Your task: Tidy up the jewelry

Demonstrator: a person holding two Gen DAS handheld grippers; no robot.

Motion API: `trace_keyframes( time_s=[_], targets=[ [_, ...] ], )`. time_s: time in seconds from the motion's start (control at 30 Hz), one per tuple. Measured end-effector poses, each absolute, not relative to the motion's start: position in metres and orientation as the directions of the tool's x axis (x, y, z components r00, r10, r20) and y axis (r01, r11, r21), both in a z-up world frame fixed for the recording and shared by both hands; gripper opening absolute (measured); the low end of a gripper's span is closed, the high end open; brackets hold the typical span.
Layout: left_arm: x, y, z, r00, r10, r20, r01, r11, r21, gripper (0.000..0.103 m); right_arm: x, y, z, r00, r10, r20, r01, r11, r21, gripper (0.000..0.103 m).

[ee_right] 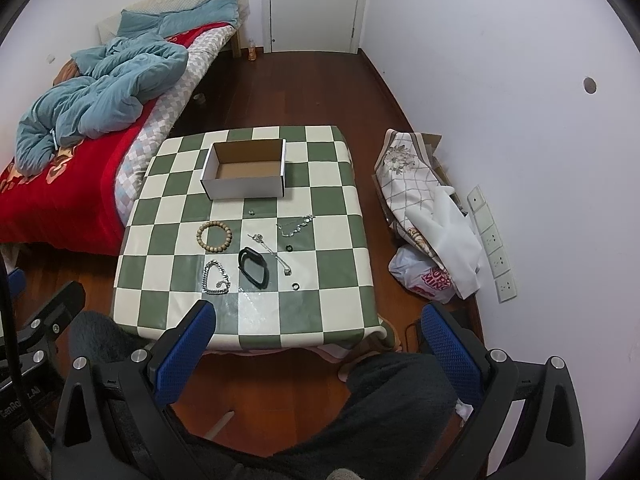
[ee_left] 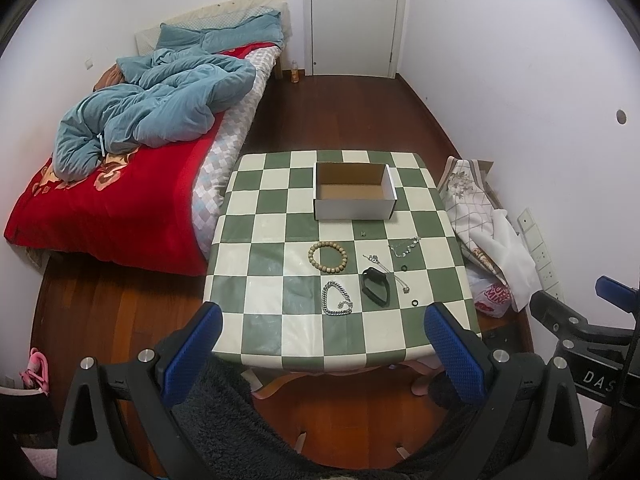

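Note:
An open white cardboard box (ee_left: 354, 193) (ee_right: 244, 171) stands empty at the far side of a green-and-cream checkered table (ee_left: 280, 280) (ee_right: 328, 248). In front of it lie a wooden bead bracelet (ee_left: 327, 255) (ee_right: 214, 235), a silver chain bracelet (ee_left: 337, 298) (ee_right: 216, 277), a black band (ee_left: 375, 286) (ee_right: 253, 267), thin silver chains (ee_left: 405, 247) (ee_right: 295, 225) and small black rings (ee_left: 415, 303) (ee_right: 295, 286). My left gripper (ee_left: 322, 328) is open, held above the table's near edge. My right gripper (ee_right: 318, 326) is open too, over the near edge.
A bed with a red blanket and a blue quilt (ee_left: 152, 108) (ee_right: 92, 100) stands left of the table. Bags and cloth (ee_left: 484, 236) (ee_right: 428, 216) are piled against the right wall. A white door (ee_left: 354, 16) closes the far end. A person's dark-clothed legs (ee_right: 380, 408) are below.

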State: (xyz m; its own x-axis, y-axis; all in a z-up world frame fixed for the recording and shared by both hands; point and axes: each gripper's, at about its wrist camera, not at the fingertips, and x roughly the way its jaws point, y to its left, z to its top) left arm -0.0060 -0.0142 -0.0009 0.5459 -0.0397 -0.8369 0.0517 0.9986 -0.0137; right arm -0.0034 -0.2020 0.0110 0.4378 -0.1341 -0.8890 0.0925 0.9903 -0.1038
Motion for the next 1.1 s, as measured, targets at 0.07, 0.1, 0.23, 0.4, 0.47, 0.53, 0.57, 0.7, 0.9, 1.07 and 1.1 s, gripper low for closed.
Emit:
trace_keyframes(
  time_s=[0.07, 0.1, 0.23, 0.4, 0.47, 0.53, 0.57, 0.7, 0.9, 1.07, 1.1],
  targets=[
    [-0.005, -0.015, 0.001, 0.548, -0.040, -0.836, 0.050, 0.999, -0.015, 0.103, -0.004, -0.202, 0.013, 0.441, -0.134, -0.888, 0.089, 0.991, -0.105, 0.103],
    [-0.005, -0.015, 0.002, 0.548, -0.041, -0.835, 0.051, 0.999, -0.016, 0.103, -0.005, -0.201, 0.013, 0.442, -0.134, -0.887, 0.087, 0.991, -0.106, 0.103],
    [-0.005, -0.015, 0.002, 0.549, -0.041, -0.835, 0.051, 0.999, -0.016, 0.103, -0.004, -0.201, 0.014, 0.441, -0.135, -0.887, 0.085, 0.990, -0.108, 0.103],
    [-0.004, -0.015, 0.003, 0.549, -0.043, -0.835, 0.051, 0.999, -0.018, 0.103, -0.005, -0.199, 0.015, 0.442, -0.136, -0.887, 0.086, 0.990, -0.109, 0.103],
    [-0.005, -0.014, 0.002, 0.549, -0.045, -0.835, 0.051, 0.998, -0.020, 0.103, -0.005, -0.200, 0.014, 0.444, -0.136, -0.886, 0.087, 0.990, -0.109, 0.103],
    [-0.006, -0.013, 0.001, 0.549, -0.042, -0.835, 0.051, 0.999, -0.017, 0.103, -0.005, -0.199, 0.013, 0.445, -0.141, -0.884, 0.090, 0.990, -0.112, 0.103],
    [-0.004, -0.014, 0.001, 0.549, -0.037, -0.835, 0.048, 0.999, -0.013, 0.103, -0.005, -0.198, 0.012, 0.445, -0.142, -0.884, 0.093, 0.989, -0.112, 0.103],
    [0.004, -0.012, -0.009, 0.545, 0.002, -0.838, 0.022, 1.000, 0.017, 0.103, 0.003, -0.202, -0.004, 0.432, -0.151, -0.889, 0.118, 0.987, -0.110, 0.103],
    [0.040, -0.010, -0.046, 0.513, 0.058, -0.857, -0.013, 0.998, 0.060, 0.103, 0.028, -0.217, -0.047, 0.375, -0.158, -0.913, 0.161, 0.982, -0.104, 0.103],
    [0.076, -0.009, -0.087, 0.466, 0.099, -0.879, -0.029, 0.995, 0.097, 0.103, 0.055, -0.230, -0.087, 0.326, -0.165, -0.931, 0.184, 0.977, -0.108, 0.103],
    [0.084, -0.010, -0.096, 0.451, 0.102, -0.887, -0.027, 0.995, 0.101, 0.103, 0.060, -0.232, -0.095, 0.316, -0.164, -0.934, 0.188, 0.976, -0.108, 0.103]
  ],
)
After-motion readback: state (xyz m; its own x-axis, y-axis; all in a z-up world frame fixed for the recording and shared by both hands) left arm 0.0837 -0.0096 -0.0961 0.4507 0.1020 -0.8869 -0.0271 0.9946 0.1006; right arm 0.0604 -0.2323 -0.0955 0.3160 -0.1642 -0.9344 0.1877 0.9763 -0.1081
